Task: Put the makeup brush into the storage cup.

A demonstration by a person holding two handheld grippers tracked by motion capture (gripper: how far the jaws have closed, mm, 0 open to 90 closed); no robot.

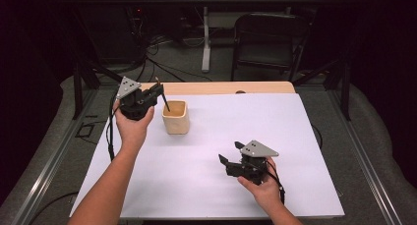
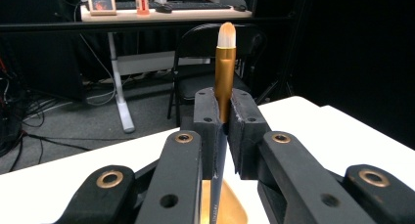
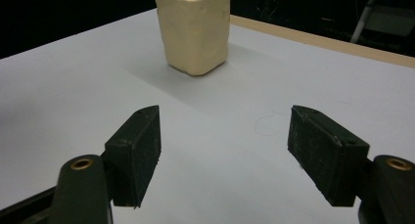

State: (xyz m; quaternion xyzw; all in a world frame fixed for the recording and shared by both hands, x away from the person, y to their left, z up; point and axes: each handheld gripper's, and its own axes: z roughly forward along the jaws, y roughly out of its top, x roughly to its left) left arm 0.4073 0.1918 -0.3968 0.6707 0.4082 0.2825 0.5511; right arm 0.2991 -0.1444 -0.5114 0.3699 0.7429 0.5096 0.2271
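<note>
While clamped, brush (image 2: 224, 72): gold ferrule, pale bristles.

A cup (image 1: 176, 117) stands on a table (image 1: 275, 122), left of centre toward the far side. Just left of it, the left gripper (image 1: 156, 91) holds a brush (image 1: 163, 98) angled over the cup's rim. The right gripper (image 1: 230, 154) sits nearer the front, well right of the cup.

High view: above, facing forward-down, far from the cup (image 1: 176, 117). Right gripper view: low, near; both share that cup (image 3: 193, 28).
</note>
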